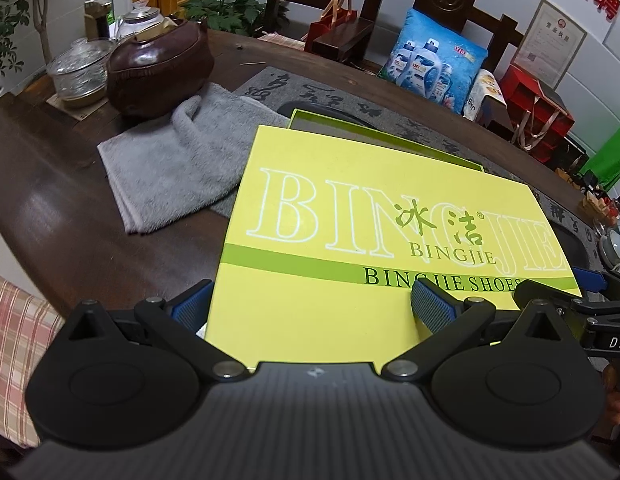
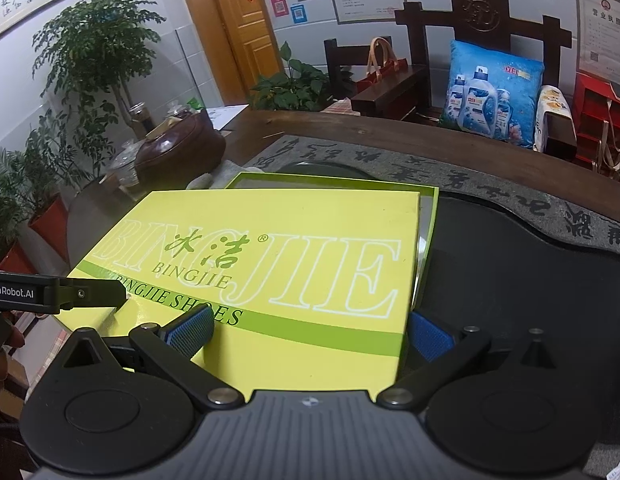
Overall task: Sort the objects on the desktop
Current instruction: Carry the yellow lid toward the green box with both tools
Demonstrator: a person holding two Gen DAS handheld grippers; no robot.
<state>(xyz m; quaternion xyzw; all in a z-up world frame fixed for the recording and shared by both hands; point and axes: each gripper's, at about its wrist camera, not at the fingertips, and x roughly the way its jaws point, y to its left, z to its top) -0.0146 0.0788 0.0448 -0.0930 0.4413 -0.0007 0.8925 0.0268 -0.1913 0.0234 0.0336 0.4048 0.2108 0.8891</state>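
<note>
A yellow-green shoe-box lid [image 1: 369, 240] printed BINGJIE lies askew over its green-rimmed box base [image 1: 389, 136], covering most of it. My left gripper [image 1: 311, 306] straddles the lid's near left corner. Its right pad [image 1: 433, 308] is over the printed top, and its left pad [image 1: 190, 306] sits beside the lid's edge, partly hidden by it. My right gripper [image 2: 310, 332] straddles the near right corner of the lid [image 2: 270, 248]. One pad [image 2: 190, 328] is on top and the other [image 2: 429, 336] is beside the side wall. Both stand wide apart. The box base [image 2: 429, 208] shows behind and to the right.
A grey towel [image 1: 170, 168] lies left of the lid on the dark wooden table [image 1: 50, 184], with a brown lidded pot [image 1: 158, 72] and glass jars [image 1: 78, 68] behind it. A grey calligraphy mat [image 2: 489, 176] and a black tray [image 2: 509, 272] lie to the right. Chairs and bags stand beyond.
</note>
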